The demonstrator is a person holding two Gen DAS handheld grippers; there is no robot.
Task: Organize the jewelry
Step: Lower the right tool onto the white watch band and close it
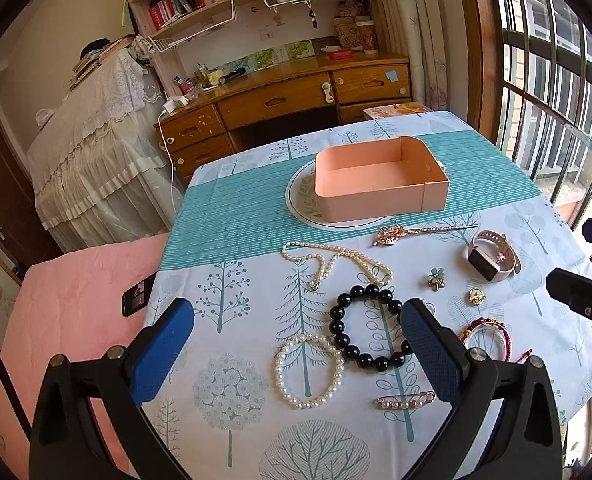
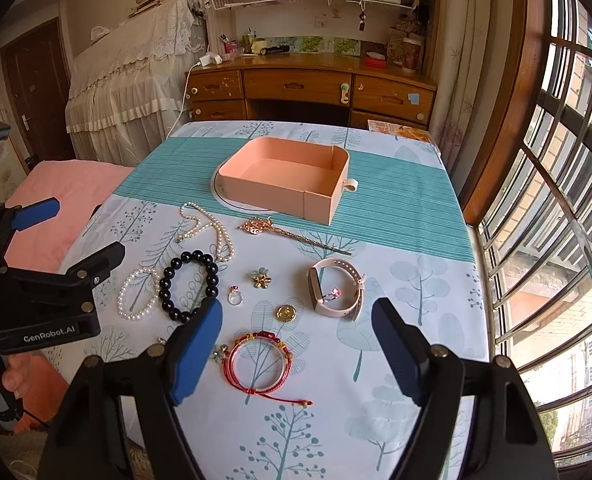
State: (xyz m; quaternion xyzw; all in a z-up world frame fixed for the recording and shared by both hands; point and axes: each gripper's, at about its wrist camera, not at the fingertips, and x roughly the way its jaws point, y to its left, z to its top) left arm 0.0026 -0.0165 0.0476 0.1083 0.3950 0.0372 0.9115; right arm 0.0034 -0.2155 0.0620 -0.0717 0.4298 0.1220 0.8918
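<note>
Two grippers: both hover over the near edge of the table with the tree-print blue and white cloth (image 1: 256, 208), nothing between their fingers.
Left gripper (image 1: 298, 338): blue-padded fingers spread wide apart, empty.
Right gripper (image 2: 296, 338): fingers wide apart too, empty.
Black glossy bead bracelet (image 1: 370, 326): lies flat between the left gripper's fingertips, its right side hidden behind the right-hand finger.
White pearl bracelet (image 1: 308, 372): touching the black one's near-left side, inside the left gripper's span.
Gold pin set with small pearls (image 1: 406, 400): nearest the table's front edge, just beside the left gripper's right-hand finger.
Long white pearl necklace (image 1: 336, 260): looped farther in, toward the table's middle.
Red braided cord bracelet with gold beads (image 2: 262, 364): flat between the right gripper's fingers, closer to its left finger.
Round gold brooch (image 2: 286, 313): just beyond the red bracelet.
Pink-strapped smartwatch (image 2: 336, 290): ahead of the right gripper toward the right edge, a small pink-stoned ring resting inside its strap loop.
Gold ornate hairpin (image 2: 292, 234): lying between the watch and the box.
Open peach-pink rectangular box (image 1: 380, 178): sits on a round white plate (image 1: 296, 200) at the table's middle, well apart from both grippers.
</note>
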